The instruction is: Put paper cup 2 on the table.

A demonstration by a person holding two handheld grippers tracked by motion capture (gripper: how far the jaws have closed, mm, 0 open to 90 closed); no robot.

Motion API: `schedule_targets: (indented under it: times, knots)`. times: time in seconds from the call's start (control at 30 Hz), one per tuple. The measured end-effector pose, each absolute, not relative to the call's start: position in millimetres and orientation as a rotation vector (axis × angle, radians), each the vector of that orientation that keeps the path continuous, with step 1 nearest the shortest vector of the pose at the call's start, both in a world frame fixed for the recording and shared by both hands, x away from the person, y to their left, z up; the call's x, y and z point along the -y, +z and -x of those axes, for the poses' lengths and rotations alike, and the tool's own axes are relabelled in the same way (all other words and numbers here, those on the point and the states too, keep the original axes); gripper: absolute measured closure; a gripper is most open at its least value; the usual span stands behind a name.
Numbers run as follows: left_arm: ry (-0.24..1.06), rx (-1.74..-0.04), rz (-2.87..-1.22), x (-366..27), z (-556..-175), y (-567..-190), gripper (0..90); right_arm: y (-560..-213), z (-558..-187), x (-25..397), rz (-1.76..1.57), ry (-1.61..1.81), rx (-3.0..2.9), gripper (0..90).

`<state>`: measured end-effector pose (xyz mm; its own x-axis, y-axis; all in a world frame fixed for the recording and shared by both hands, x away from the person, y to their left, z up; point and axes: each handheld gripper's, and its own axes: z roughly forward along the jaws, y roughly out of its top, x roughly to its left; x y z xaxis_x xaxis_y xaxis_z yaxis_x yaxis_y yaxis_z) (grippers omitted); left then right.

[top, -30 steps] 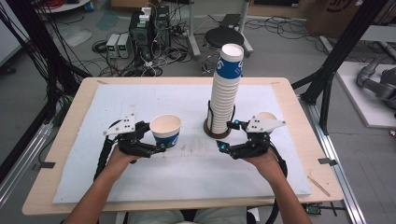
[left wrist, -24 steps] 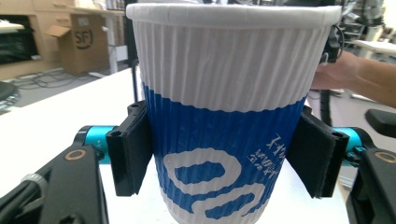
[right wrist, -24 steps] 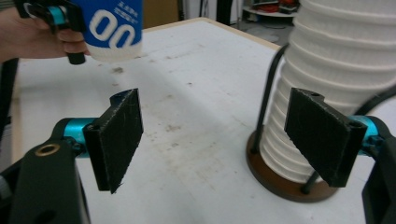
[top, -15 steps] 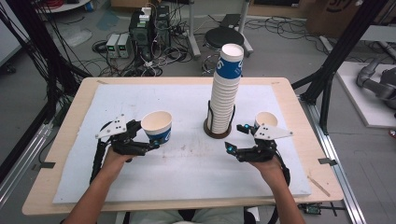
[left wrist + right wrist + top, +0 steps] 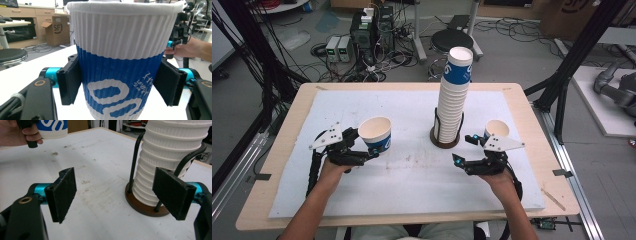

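A blue-and-white ribbed paper cup (image 5: 375,132) is held upright at the table's left, with my left gripper (image 5: 367,145) shut on it. In the left gripper view both pads (image 5: 71,82) press the sides of the cup (image 5: 120,55); its base is out of frame. A tall stack of the same cups (image 5: 454,90) stands in a black wire holder with a brown base (image 5: 444,142) at mid table. My right gripper (image 5: 462,148) is open and empty just right of that base. In the right gripper view the stack (image 5: 170,162) rises behind the right pad (image 5: 172,192).
A single paper cup (image 5: 497,128) stands on the white mat (image 5: 412,180) behind the right hand. The wooden table edge (image 5: 542,150) is close on the right. Off the table's far side are a black stool (image 5: 452,39), cables and electronics boxes.
My left gripper has carried its cup a little to the left, away from the stack. The right gripper has drawn back slightly toward the person and stays open.
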<state>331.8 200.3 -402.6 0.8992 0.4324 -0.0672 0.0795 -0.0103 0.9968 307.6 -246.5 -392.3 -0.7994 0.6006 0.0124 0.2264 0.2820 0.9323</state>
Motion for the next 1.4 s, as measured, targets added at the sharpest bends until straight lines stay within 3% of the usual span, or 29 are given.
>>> schedule_targets:
  times: [0.67, 1.07, 1.4]
  knots:
    - [0.383, -0.525, -1.540, -233, -346, -419, 28.2, -396, -302, 244, -0.751, 1.552, -2.236, 20.0]
    - [0.455, -0.652, -1.577, -254, -374, -434, 28.1, -397, -304, 242, -0.749, 1.565, -2.238, 20.0]
    - [0.408, -0.720, -1.659, -250, -394, -453, 28.2, -398, -306, 241, -0.758, 1.573, -2.253, 20.0]
